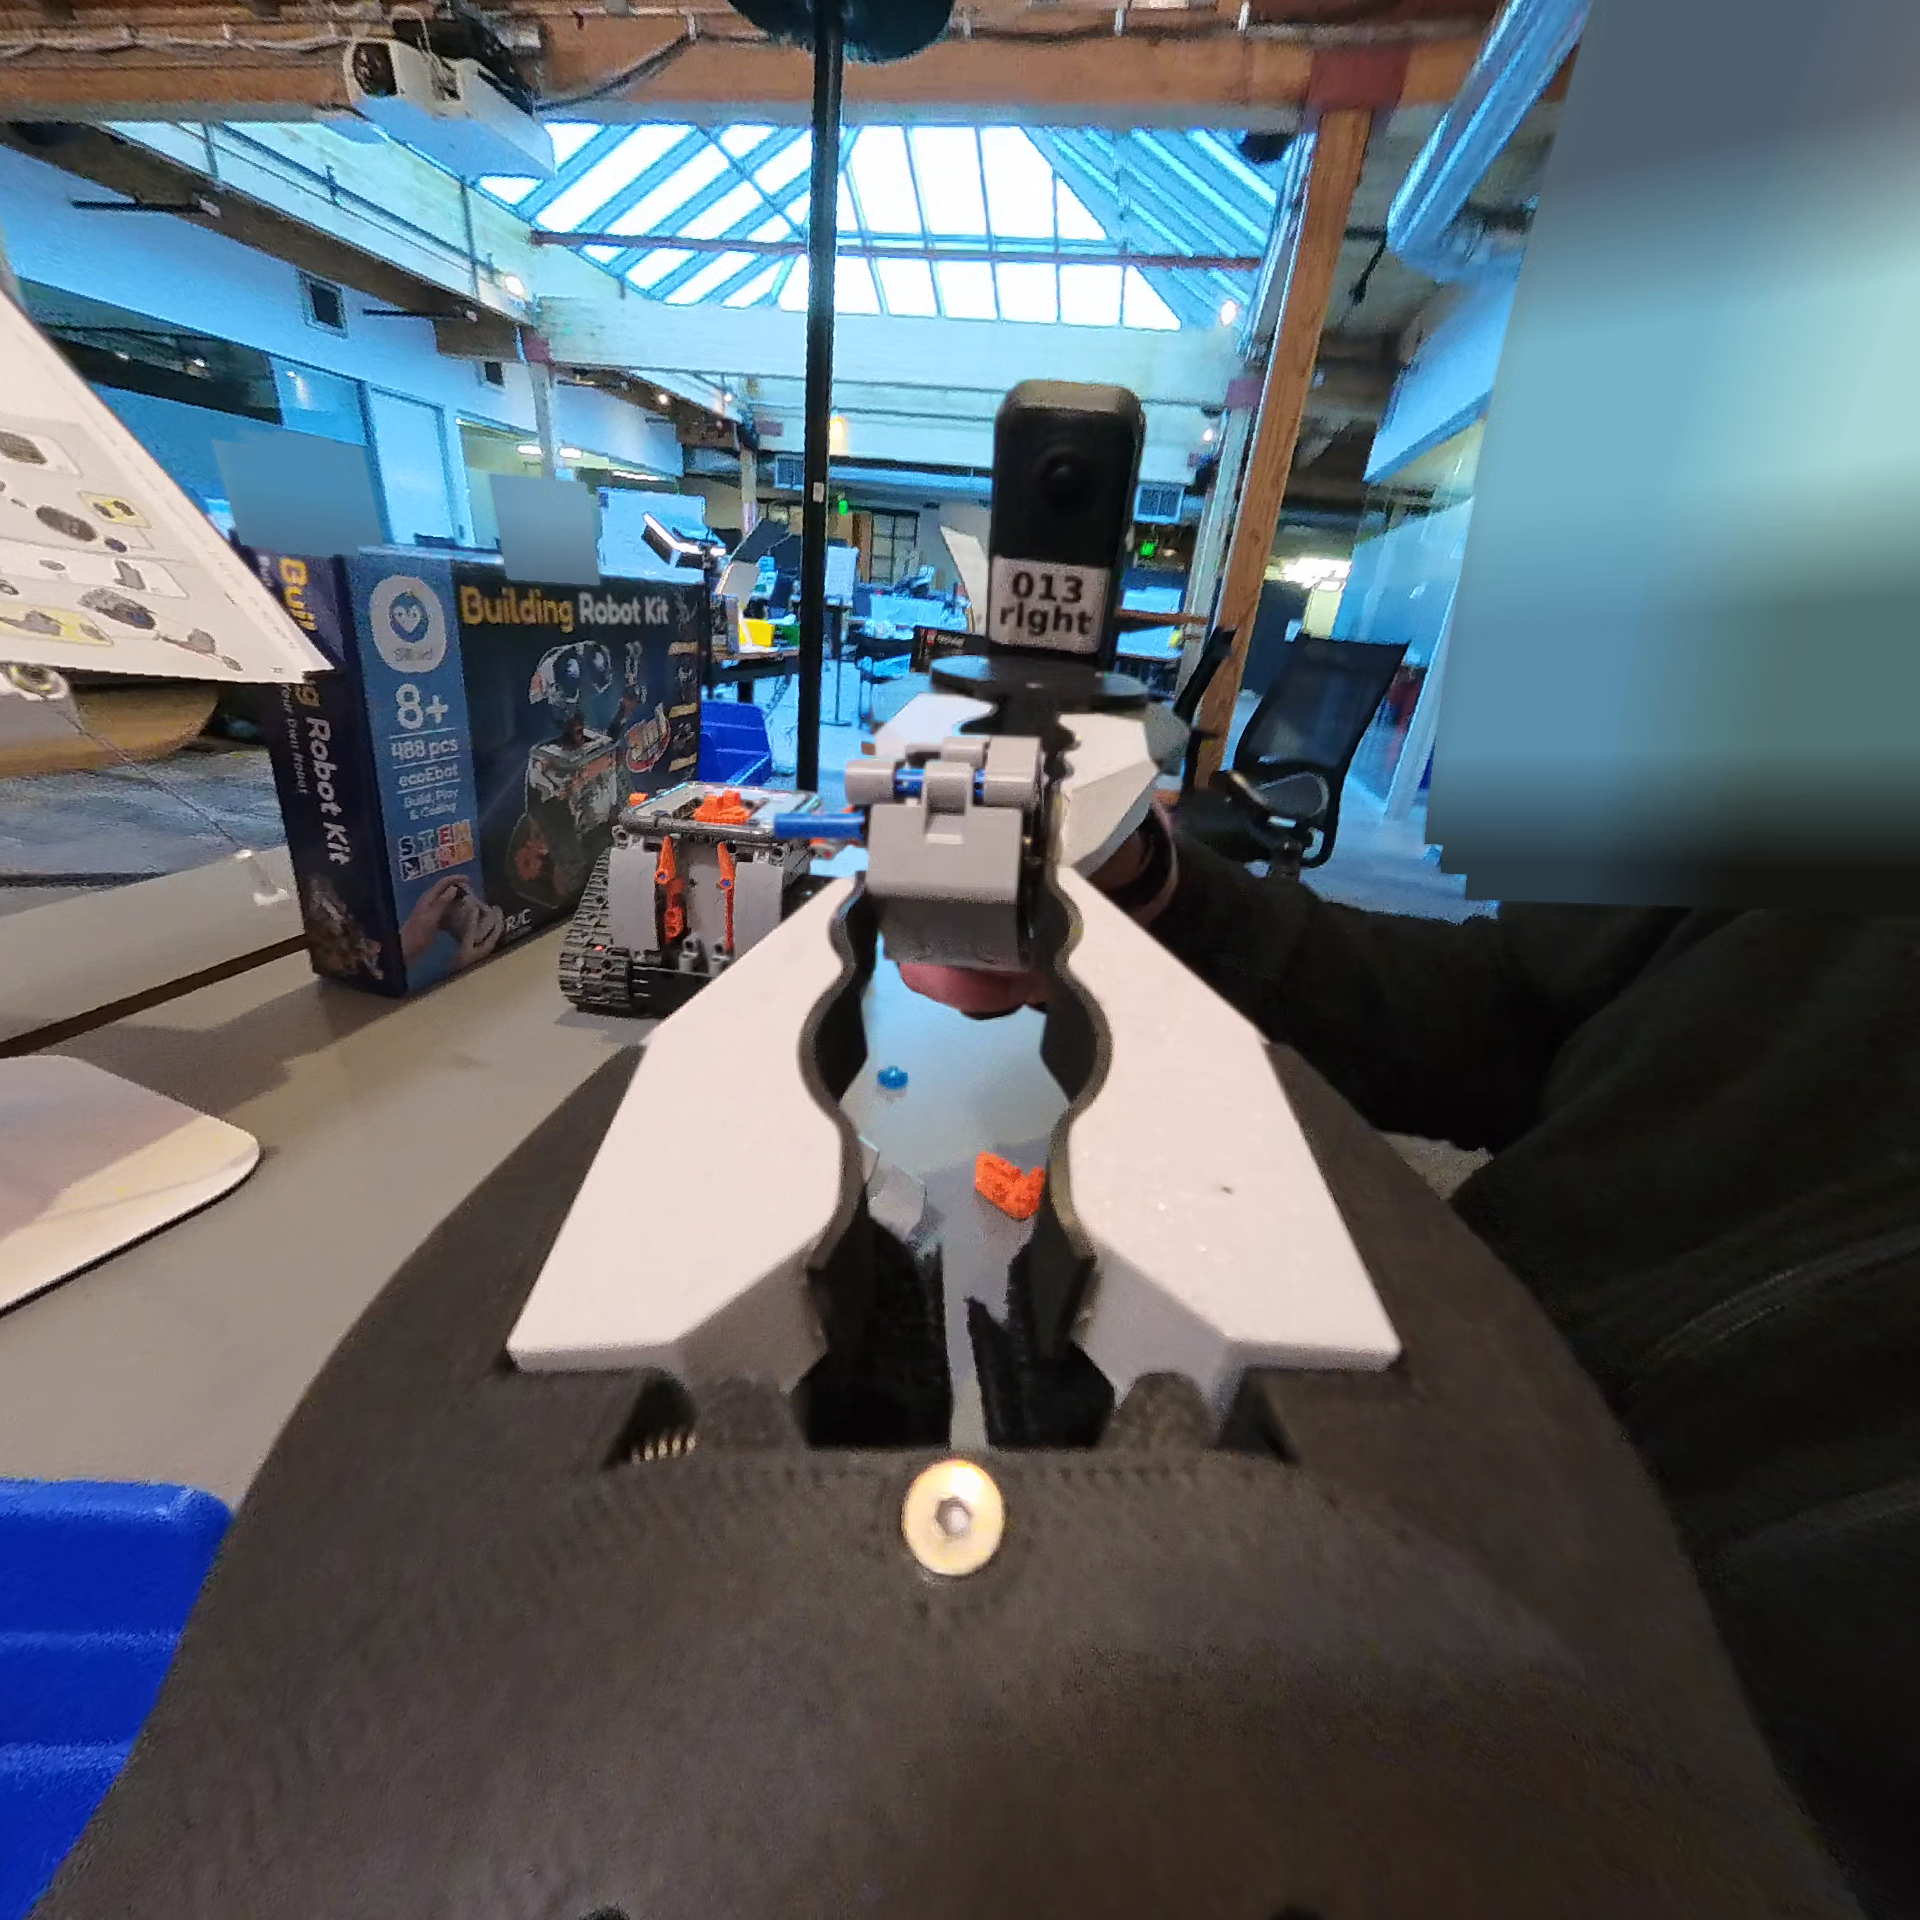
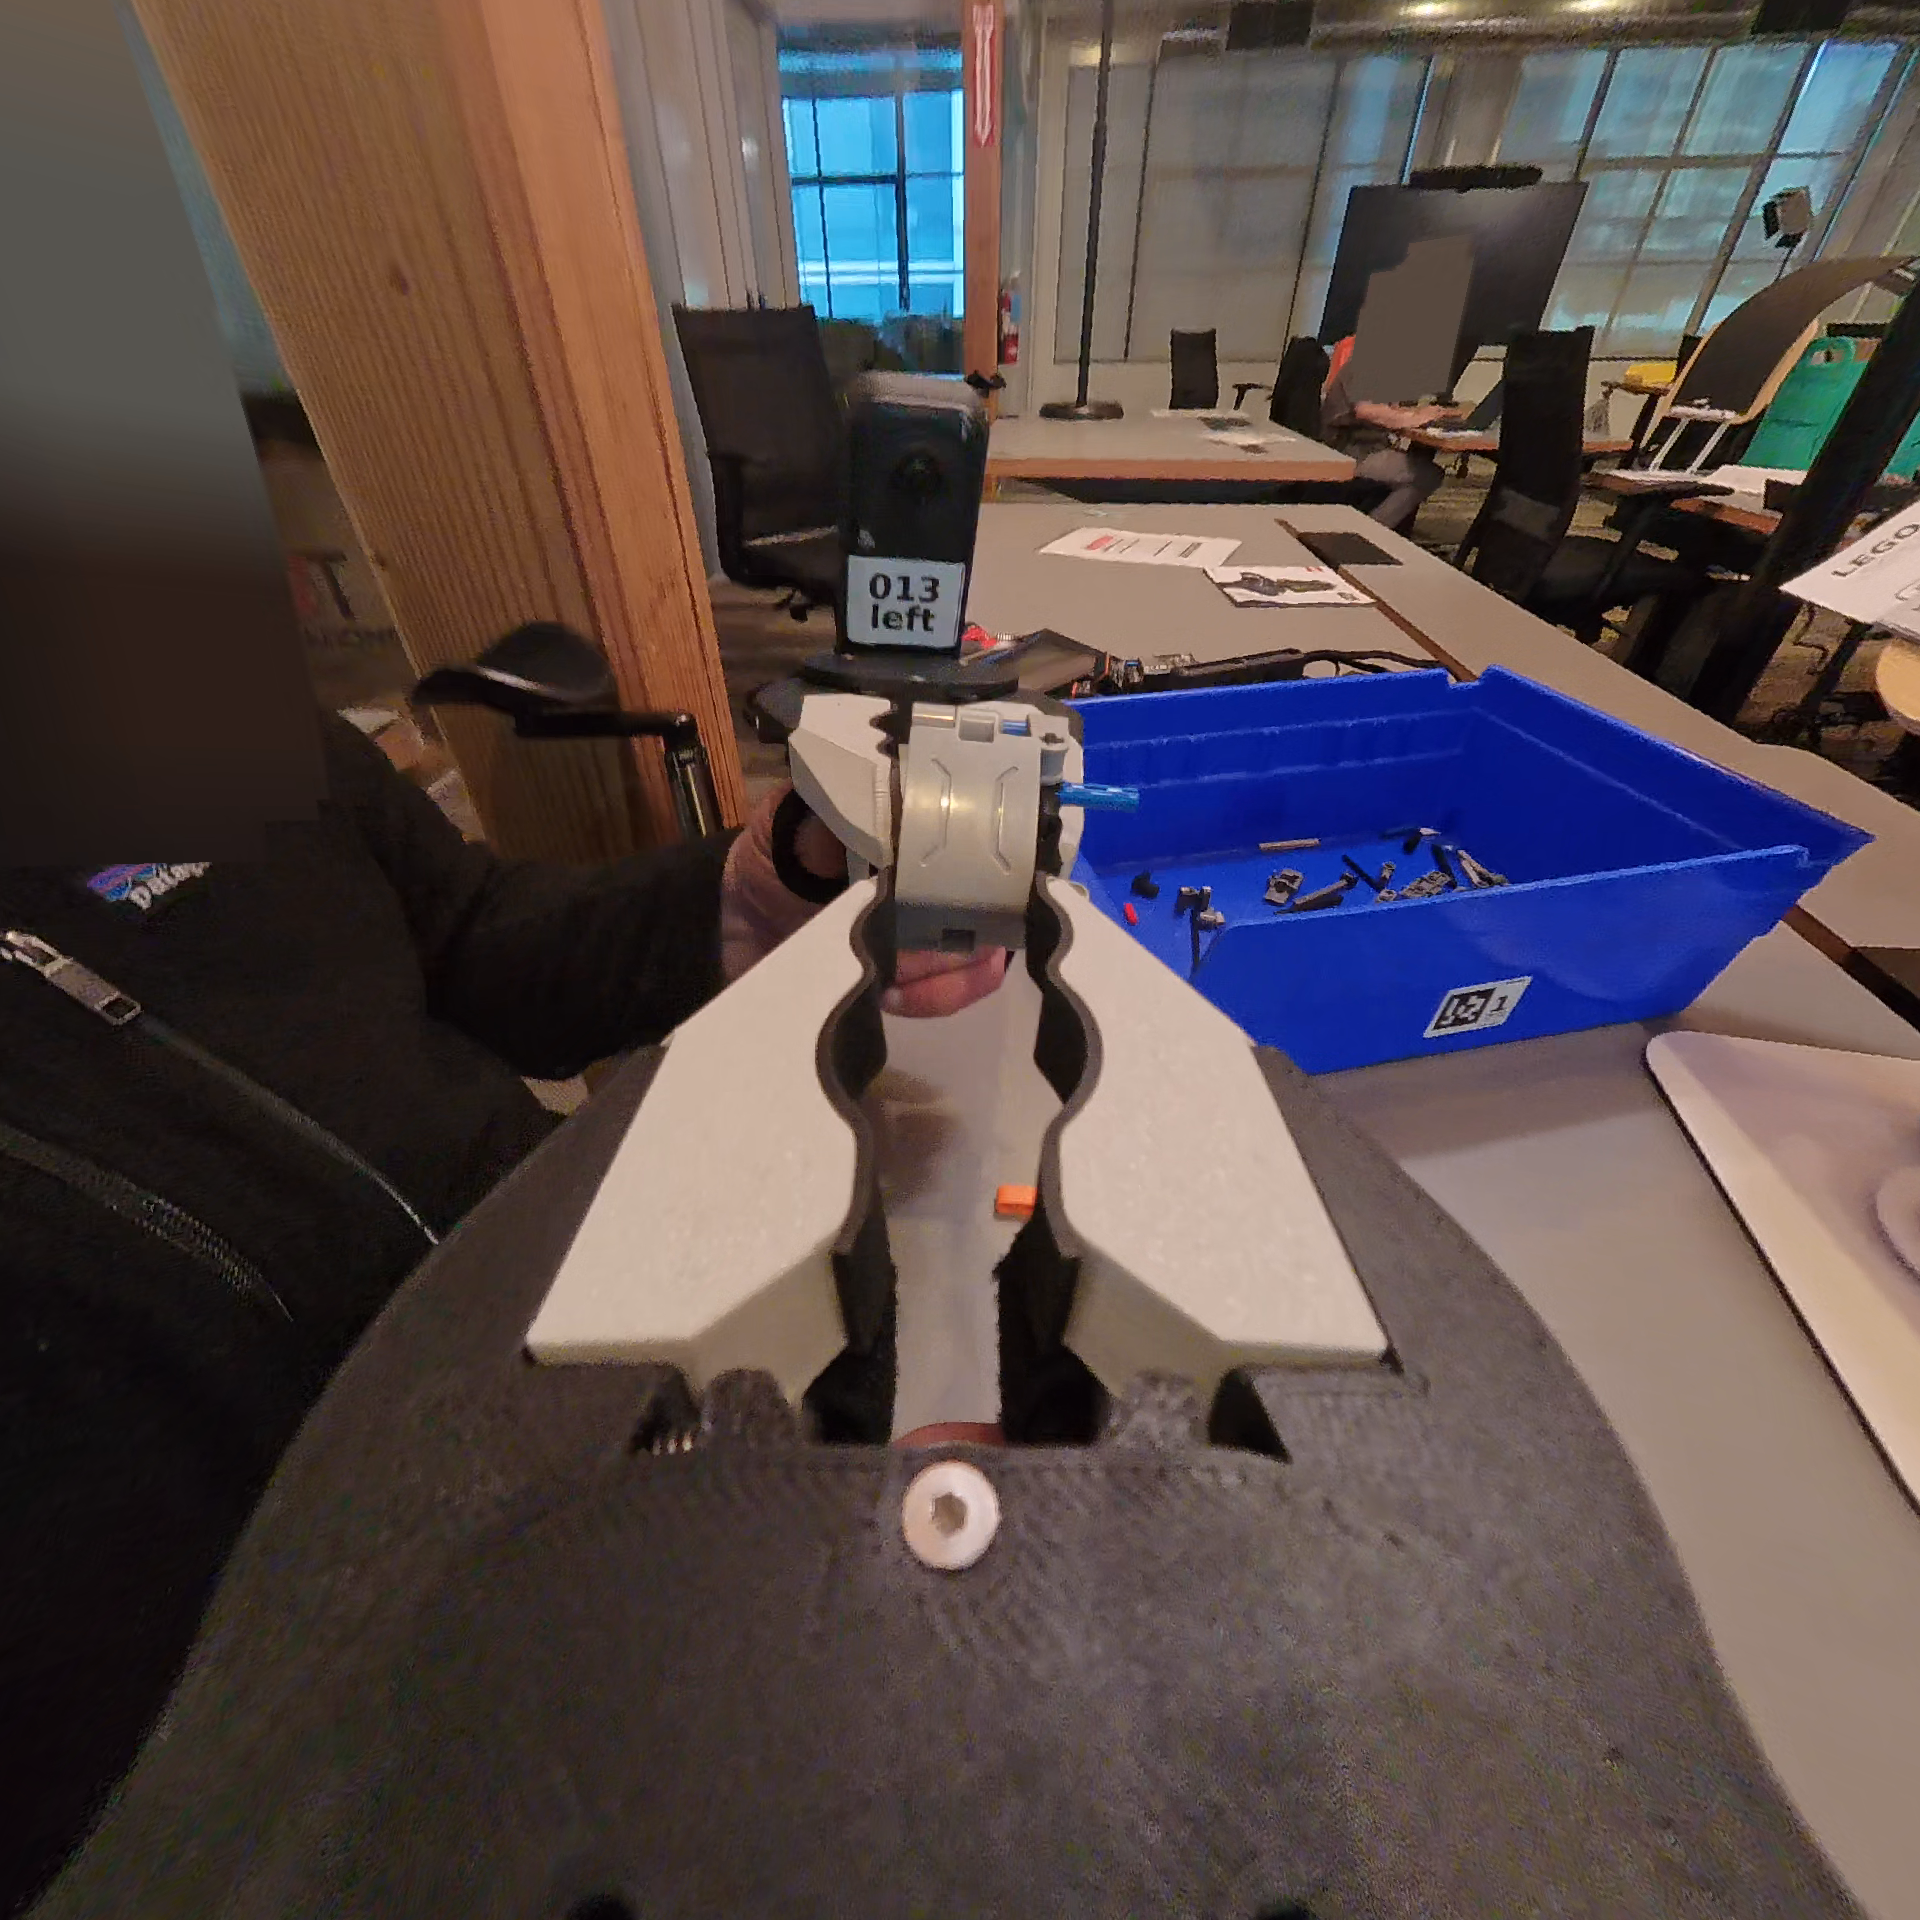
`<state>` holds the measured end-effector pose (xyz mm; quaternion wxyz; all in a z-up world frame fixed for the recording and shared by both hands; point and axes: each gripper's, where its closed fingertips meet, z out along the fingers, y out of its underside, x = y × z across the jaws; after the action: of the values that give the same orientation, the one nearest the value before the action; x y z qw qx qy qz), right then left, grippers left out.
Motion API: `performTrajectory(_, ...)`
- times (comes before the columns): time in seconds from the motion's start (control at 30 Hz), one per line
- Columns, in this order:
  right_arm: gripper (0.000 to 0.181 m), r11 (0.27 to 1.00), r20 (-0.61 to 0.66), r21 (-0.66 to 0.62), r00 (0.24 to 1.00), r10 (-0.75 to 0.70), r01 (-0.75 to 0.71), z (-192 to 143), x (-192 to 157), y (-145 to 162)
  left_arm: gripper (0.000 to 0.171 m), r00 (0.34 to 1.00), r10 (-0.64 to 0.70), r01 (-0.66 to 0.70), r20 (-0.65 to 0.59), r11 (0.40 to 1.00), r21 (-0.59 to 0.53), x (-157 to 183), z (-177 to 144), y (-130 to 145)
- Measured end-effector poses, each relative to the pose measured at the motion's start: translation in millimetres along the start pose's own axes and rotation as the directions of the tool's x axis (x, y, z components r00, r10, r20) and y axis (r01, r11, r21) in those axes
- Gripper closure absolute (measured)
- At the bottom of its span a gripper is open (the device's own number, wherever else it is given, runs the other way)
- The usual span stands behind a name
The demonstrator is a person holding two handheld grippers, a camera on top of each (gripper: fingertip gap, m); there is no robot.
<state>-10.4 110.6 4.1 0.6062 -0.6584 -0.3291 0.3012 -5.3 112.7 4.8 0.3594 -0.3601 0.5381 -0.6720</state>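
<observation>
— How is the light in the left wrist view?
— Bright daylight pours from the skylight (image 1: 914, 218) at 12 o'clock, nearly blown out; soft shadows lie on the desk (image 1: 343, 1143).
— And the right wrist view?
— Dimmer, lit by the windows (image 2: 1662, 177) at 1 o'clock. Both views bend strongly toward the edges, and the near black body of each hand-held gripper looks soft.

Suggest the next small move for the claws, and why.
Probably ease the left claw open: it and the right claw both clamp the same grey brick assembly, whose blue pin points toward the tracked robot model.
</observation>
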Motion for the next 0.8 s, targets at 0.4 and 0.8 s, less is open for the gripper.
performTrajectory(0.4,0.159,0.977,0.019,-0.197,0.996,-0.084,0.086,-8.8,-5.9,35.5,0.145,0.993,0.115,-0.113,-0.003,0.968,-0.225,4.6,1.3,35.0)
performTrajectory(0.8,0.159,0.892,-0.087,-0.363,0.943,-0.321,0.270,-25.4,-2.0,49.6,0.145,0.963,0.269,-0.241,0.036,0.907,-0.346,0.1,12.7,57.0)
